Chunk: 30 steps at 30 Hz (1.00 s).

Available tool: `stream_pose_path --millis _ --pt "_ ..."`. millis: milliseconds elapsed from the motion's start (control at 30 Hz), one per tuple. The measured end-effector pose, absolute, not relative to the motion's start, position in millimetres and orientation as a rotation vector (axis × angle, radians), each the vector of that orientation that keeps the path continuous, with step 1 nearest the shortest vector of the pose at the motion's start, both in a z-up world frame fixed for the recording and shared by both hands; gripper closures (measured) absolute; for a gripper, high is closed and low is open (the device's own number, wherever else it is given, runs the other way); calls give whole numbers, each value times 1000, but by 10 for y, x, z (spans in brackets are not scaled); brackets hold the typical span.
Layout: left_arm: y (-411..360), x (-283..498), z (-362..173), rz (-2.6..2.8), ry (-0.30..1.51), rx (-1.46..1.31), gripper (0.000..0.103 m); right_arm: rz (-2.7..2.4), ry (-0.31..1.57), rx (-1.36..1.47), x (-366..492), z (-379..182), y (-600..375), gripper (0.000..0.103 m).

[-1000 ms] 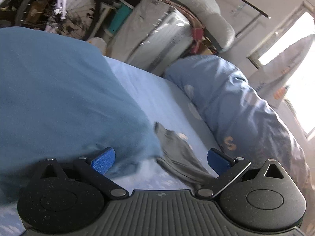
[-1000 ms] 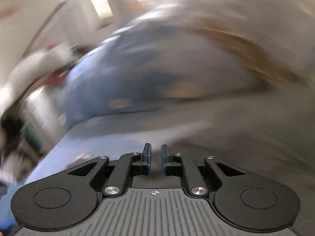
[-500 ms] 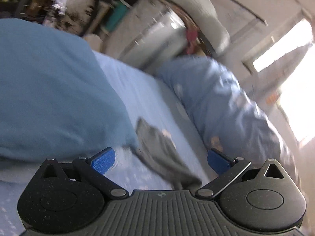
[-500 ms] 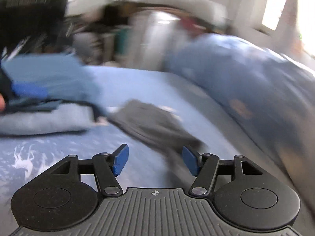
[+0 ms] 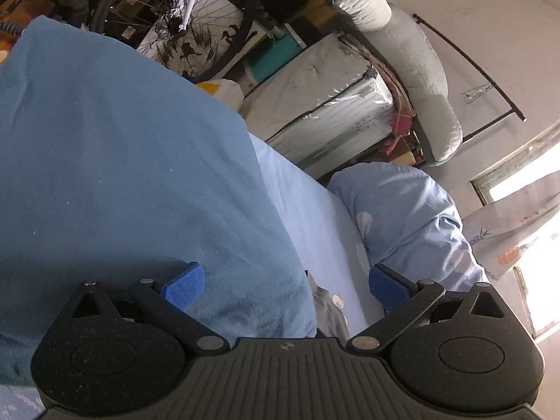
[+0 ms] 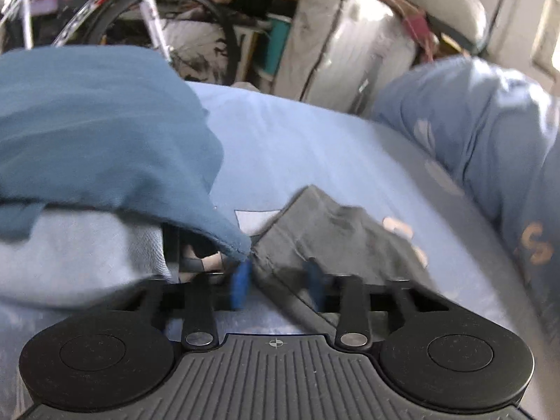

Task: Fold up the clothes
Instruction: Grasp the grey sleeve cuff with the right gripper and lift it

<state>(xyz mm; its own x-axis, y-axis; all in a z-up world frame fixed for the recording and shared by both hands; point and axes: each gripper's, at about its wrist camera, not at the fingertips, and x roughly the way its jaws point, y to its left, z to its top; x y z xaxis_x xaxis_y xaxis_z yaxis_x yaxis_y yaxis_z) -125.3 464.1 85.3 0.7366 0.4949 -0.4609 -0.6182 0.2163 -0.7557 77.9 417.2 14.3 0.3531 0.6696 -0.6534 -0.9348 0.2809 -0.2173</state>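
A crumpled dark grey garment (image 6: pixel 336 231) lies on the light blue bed sheet (image 6: pixel 297 140), toward the near edge of the bed, its nearest fold reaching in between the blue pads of the right claw (image 6: pixel 278 285). That claw's jaws have just been closing and now stand a little apart with the grey cloth between them; motion blur hides whether the pads press on the fabric. Just to the garment's left, a teal-blue garment (image 6: pixel 98 133) sits folded on top of a paler blue one (image 6: pixel 87 245), its hanging corner touching the grey cloth's edge. From the left wrist view the same teal-blue garment (image 5: pixel 122 175) fills the left half of the picture, and the left claw (image 5: pixel 285 285) stands wide apart with its left pad (image 5: pixel 183 285) against the teal fabric, its right pad over bare sheet, gripping nothing. A sliver of the grey garment (image 5: pixel 327 309) shows just above that claw's body. Along the bed's right edge a bunched blue duvet (image 5: pixel 413 224) with pale round spots is heaped. Beyond the bed's far edge stand a plastic-wrapped mattress (image 5: pixel 325 105), a grey quilted bolster (image 5: pixel 416 56) and a bicycle wheel (image 5: pixel 182 10), while a bright window (image 5: pixel 525 182) glares at the right.
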Motion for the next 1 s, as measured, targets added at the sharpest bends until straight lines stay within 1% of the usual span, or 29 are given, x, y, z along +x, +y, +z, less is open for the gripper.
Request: stream_pose_path --millis 33,67,133,333,433,533,700,800,833,900,933,967,1000 --pt "4652 -1253 853 774 129 -1110 0 1123 500 -628 797 128 4172 88" --pt "4656 -1256 854 773 129 -1111 0 1091 500 -625 814 118 4170 92" --pt "4662 -1262 852 769 130 -1113 0 1053 506 -607 923 138 4114 94" --pt "4670 -1182 848 695 166 -1108 0 1050 486 -382 927 625 3437 95" --pt "4634 -1028 832 570 230 -1090 0 1094 438 -358 760 876 3082 95" --pt "4565 -863 796 442 287 -1088 0 1139 407 -393 518 1017 2789 95" --pt "4517 -735 694 294 321 -1167 0 1178 365 -491 131 991 2500 95" --pt "4449 -626 605 271 391 -1171 0 1188 357 -503 -22 969 2381 95" --pt "4427 -595 566 278 414 -1175 3 1187 347 -510 -71 956 2339 95" --pt "4396 -552 506 292 447 -1179 21 1188 356 -493 -136 935 2260 95" --pt "4377 -531 496 299 465 -1178 37 1183 362 -479 -144 925 2220 95" --pt "4355 -511 495 306 485 -1175 48 1178 368 -465 -152 915 2180 95" --pt "4334 -491 493 313 504 -1172 51 1172 374 -450 -159 906 2140 95"
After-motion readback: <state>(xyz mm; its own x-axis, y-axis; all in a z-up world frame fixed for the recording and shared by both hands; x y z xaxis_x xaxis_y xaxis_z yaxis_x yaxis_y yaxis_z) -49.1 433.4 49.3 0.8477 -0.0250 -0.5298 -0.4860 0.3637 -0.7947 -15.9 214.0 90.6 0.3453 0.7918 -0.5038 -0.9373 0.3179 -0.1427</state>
